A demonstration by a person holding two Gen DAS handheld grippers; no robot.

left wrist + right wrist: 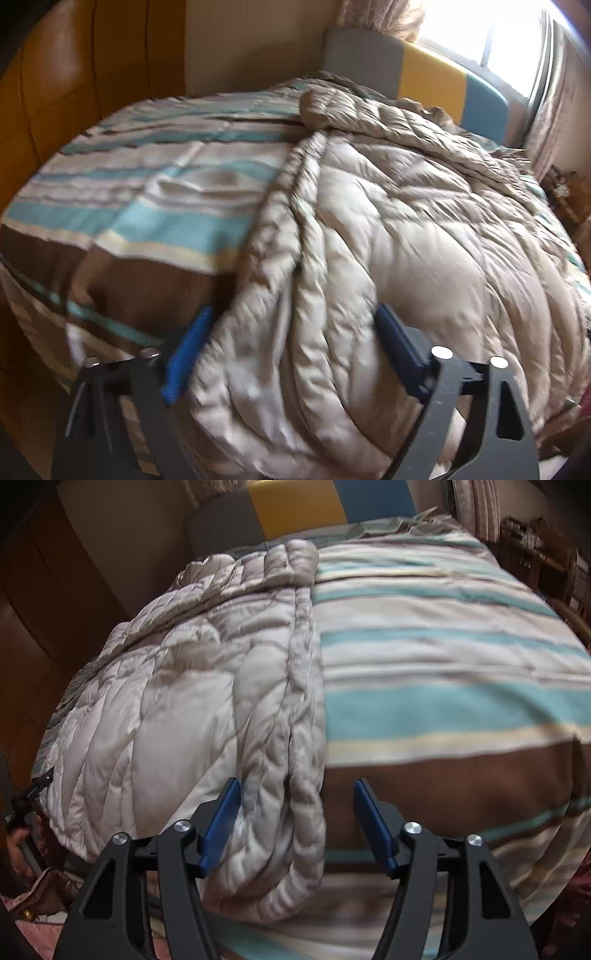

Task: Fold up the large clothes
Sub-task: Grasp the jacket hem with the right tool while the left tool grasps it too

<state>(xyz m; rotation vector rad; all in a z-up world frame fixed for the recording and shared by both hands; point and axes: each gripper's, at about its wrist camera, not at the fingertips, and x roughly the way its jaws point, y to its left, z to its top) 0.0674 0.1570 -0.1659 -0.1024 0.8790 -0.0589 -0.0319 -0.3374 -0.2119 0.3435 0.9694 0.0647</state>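
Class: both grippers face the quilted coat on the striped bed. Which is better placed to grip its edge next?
Probably the right gripper: its open jaws straddle the quilted coat at its folded edge. The left gripper faces the coat's bulk.

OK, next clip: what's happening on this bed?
A person is working with two hand-held grippers over a beige quilted puffer coat spread on a striped bedspread. The coat already looks doubled lengthwise, with its padded edges stacked along one side. Both tools sit at the near hem: the left hand-held gripper is open with coat fabric between its fingers, and the right hand-held gripper is open around the stacked edge. Neither has clamped down, so the next fold has not begun.
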